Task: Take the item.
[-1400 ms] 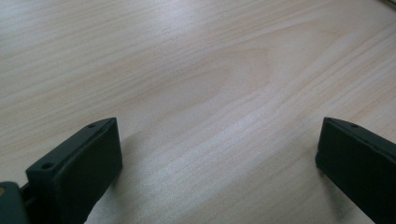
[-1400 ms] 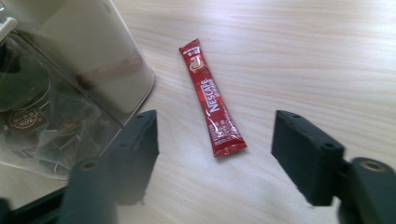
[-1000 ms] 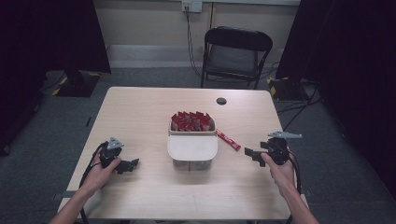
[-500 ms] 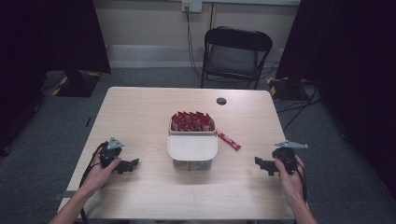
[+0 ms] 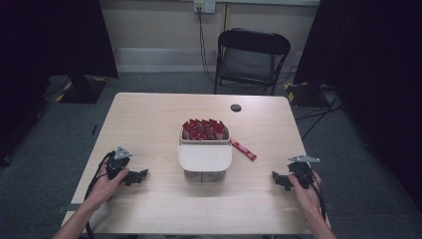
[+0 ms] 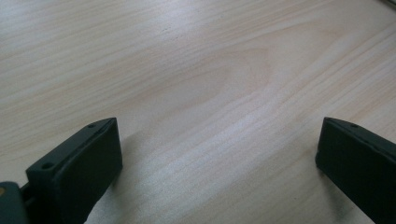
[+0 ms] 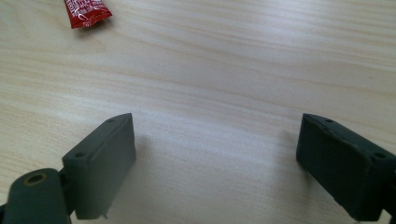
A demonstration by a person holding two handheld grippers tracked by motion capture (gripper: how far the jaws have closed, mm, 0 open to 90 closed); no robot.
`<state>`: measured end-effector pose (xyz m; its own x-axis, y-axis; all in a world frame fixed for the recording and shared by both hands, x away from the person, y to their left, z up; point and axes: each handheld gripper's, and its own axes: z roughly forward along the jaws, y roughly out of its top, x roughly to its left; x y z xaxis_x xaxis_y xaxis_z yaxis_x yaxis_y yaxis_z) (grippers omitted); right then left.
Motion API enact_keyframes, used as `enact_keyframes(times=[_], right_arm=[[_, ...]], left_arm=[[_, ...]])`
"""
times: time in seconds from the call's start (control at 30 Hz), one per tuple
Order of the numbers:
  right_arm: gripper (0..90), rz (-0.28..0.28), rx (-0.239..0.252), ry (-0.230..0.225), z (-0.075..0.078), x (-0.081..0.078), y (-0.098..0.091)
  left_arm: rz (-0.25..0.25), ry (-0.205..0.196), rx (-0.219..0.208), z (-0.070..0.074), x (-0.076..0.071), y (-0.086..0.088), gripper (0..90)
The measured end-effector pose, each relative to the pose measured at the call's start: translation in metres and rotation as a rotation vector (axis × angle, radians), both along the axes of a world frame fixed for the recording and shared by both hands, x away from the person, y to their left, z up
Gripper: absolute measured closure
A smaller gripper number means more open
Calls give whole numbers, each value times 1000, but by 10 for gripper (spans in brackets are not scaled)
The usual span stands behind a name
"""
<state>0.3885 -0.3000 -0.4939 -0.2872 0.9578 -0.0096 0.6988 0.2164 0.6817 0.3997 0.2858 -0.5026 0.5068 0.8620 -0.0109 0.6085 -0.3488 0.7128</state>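
At the centre of the light wooden surface [image 5: 149, 124] stands a white container [image 5: 205, 158]. Its rear section is packed with red packets [image 5: 203, 129] standing on end; its front section is covered by a white lid. One loose red packet [image 5: 243, 149] lies flat on the surface just beside the container's right edge, angled toward the near right. A small dark round disc [image 5: 236, 107] sits on the surface behind the container, well apart from it.

Left gripper [image 5: 135, 176]: held in the person's left hand [image 5: 108, 180] near the front left of the surface, pointing toward the container. In the left gripper view its jaws are spread wide over bare wood, with nothing between them.

Right gripper [image 5: 279, 180]: held in the person's right hand [image 5: 304, 188] near the front right edge, pointing toward the container. In the right gripper view its jaws are spread wide and empty, low over the surface; the end of the loose packet [image 7: 87, 12] lies ahead at upper left, well apart from the jaws.

A black folding chair [image 5: 252, 59] stands on the floor beyond the far edge of the surface.
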Motion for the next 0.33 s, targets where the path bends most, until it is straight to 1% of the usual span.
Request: enact_keyframes(times=[0.07,0.17,0.2,0.33], right_arm=[[79,-3,0,-9,-1,0,0],[38,-6,8,-42,-6,-1,1],[37,-6,11,-48,-6,-2,1],[36,-8,10,-48,-6,-2,1]], left_arm=[[0,0,0,0,0,0,0],[0,0,0,0,0,0,0],[0,0,0,0,0,0,0],[1,-1,1,0,0,0,0]])
